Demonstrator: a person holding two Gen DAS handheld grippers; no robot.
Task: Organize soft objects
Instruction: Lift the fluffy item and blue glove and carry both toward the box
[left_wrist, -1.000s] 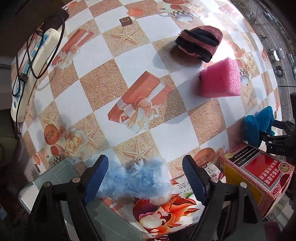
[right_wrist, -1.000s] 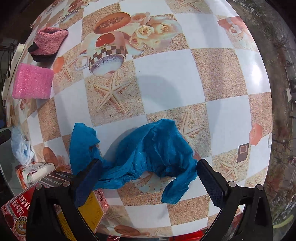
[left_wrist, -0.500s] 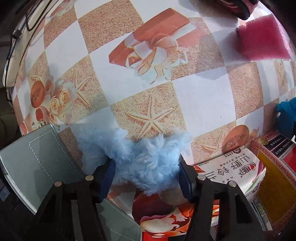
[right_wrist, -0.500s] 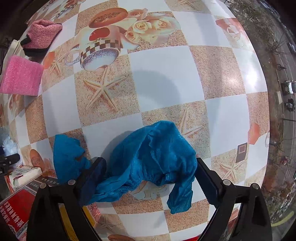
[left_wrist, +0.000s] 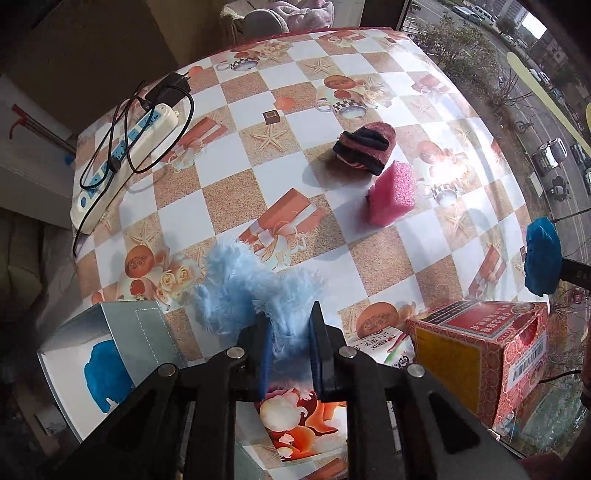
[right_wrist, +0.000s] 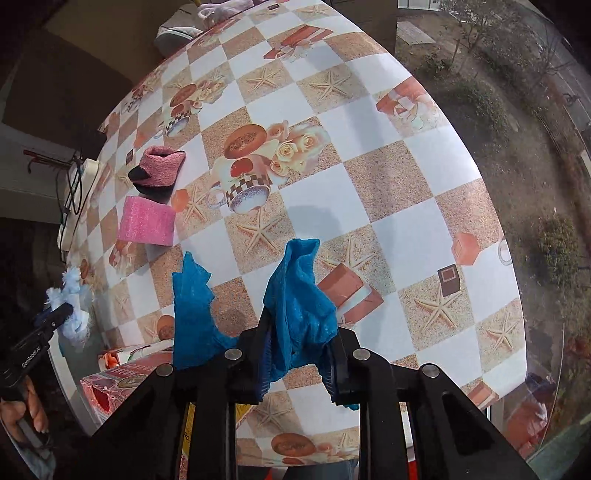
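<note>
The left gripper (left_wrist: 290, 354) is clamped on a fluffy light-blue plush piece (left_wrist: 251, 291), its jaws having just closed; the fluff bulges out ahead of the fingertips, above the checkered tablecloth (left_wrist: 229, 192). An open grey box (left_wrist: 144, 332) with a blue item inside sits just left of this gripper, a red printed carton (left_wrist: 476, 354) to its right. Farther out on the cloth lie a dark-red knitted sock bundle (left_wrist: 365, 147) and, just beside it, a pink foam sponge block (left_wrist: 393, 194). The right gripper (right_wrist: 299, 363) has also just closed and pinches a crumpled blue mesh cloth (right_wrist: 299, 306), which sticks out ahead and drapes to the left of its jaws, clear of the table.
</note>
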